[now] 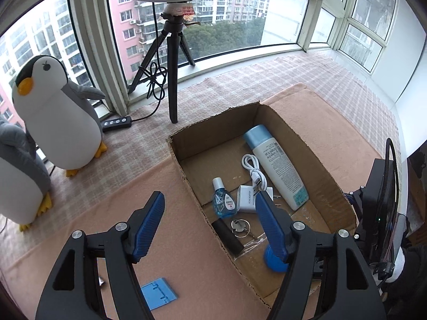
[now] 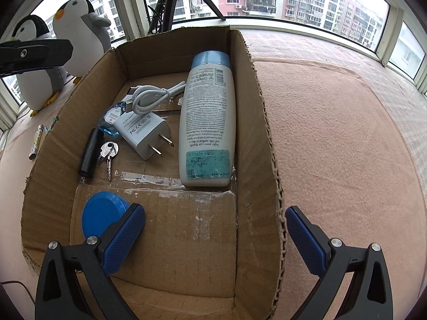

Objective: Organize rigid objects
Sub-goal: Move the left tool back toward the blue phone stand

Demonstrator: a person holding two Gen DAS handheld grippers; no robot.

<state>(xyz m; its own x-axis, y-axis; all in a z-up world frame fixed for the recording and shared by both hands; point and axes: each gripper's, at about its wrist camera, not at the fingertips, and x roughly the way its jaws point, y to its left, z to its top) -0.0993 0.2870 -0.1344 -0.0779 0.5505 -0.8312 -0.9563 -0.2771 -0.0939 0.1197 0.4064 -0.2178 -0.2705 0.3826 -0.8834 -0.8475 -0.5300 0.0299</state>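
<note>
Left wrist view: the left gripper (image 1: pixel 209 205) is held spread and empty, straddling the near-left wall of the cardboard box (image 1: pixel 277 118). The right gripper (image 2: pixel 214 218) is likewise spread wide across the box's right wall. Inside are laid a lotion bottle (image 2: pixel 206 117), charger (image 2: pixel 144 132), cable (image 2: pixel 153 96), keys (image 2: pixel 108 150), black cylinder (image 2: pixel 89 153) and blue disc (image 2: pixel 102 217).

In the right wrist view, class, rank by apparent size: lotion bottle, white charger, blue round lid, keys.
1. lotion bottle
2. blue round lid, though it is nearer the camera and partly hidden
3. white charger
4. keys
</note>
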